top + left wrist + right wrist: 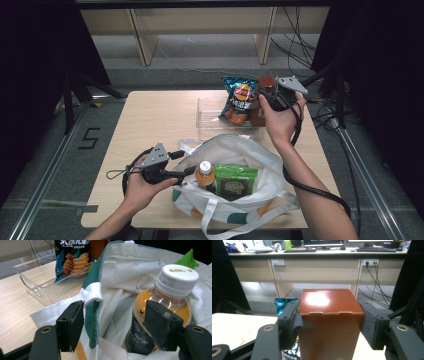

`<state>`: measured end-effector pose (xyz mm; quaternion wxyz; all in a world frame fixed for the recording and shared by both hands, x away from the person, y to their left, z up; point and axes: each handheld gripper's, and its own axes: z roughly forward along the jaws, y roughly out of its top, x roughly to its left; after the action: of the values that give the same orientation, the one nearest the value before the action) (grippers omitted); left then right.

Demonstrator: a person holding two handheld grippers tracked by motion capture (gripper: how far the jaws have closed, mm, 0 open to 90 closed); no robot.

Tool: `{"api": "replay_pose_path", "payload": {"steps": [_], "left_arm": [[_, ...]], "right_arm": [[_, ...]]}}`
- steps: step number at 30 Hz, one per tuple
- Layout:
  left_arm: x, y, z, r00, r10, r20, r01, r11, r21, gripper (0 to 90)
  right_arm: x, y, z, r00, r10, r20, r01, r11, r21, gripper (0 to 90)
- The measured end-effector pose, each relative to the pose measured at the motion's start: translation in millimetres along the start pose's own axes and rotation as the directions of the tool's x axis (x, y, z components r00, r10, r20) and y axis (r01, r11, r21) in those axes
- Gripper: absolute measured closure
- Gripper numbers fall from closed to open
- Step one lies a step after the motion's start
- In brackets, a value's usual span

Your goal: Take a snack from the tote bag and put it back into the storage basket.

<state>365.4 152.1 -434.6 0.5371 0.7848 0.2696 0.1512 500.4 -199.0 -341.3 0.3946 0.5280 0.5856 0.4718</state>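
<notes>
The right tool (329,325) clamped a brown carton (331,322) between both pads, w/ the chip bag (284,303) just behind its left jaw, above the clear tray (210,120). The left tool (117,325) sat open, straddling the tote's rim (93,296), the juice bottle (165,302) by its right jaw. Risk: the glossy carton could slip or clip the chip bag when lifted.

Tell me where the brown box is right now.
The brown box stands between the right gripper fingers at the table's far right, beside the chip bag in the clear tray.
</notes>
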Motion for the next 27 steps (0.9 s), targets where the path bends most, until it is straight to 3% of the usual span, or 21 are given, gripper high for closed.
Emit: {"api": "replay_pose_path", "payload": {"steps": [5,27], "left_arm": [[-0.6,0.2,-0.6,1.0000,0.000,-0.006,0.000,1.0000,0.003,31.5],[-0.4,0.2,-0.7,1.0000,0.002,-0.008,-0.002,1.0000,0.002,31.5]], "right_arm": [[-0.5,-4.2,3.8,1.0000,0.004,-0.004,-0.004,1.000,0.030,39.7],[-1.0,-6.1,6.1,1.0000,-0.002,-0.002,0.002,0.999,0.037,39.6]]}}
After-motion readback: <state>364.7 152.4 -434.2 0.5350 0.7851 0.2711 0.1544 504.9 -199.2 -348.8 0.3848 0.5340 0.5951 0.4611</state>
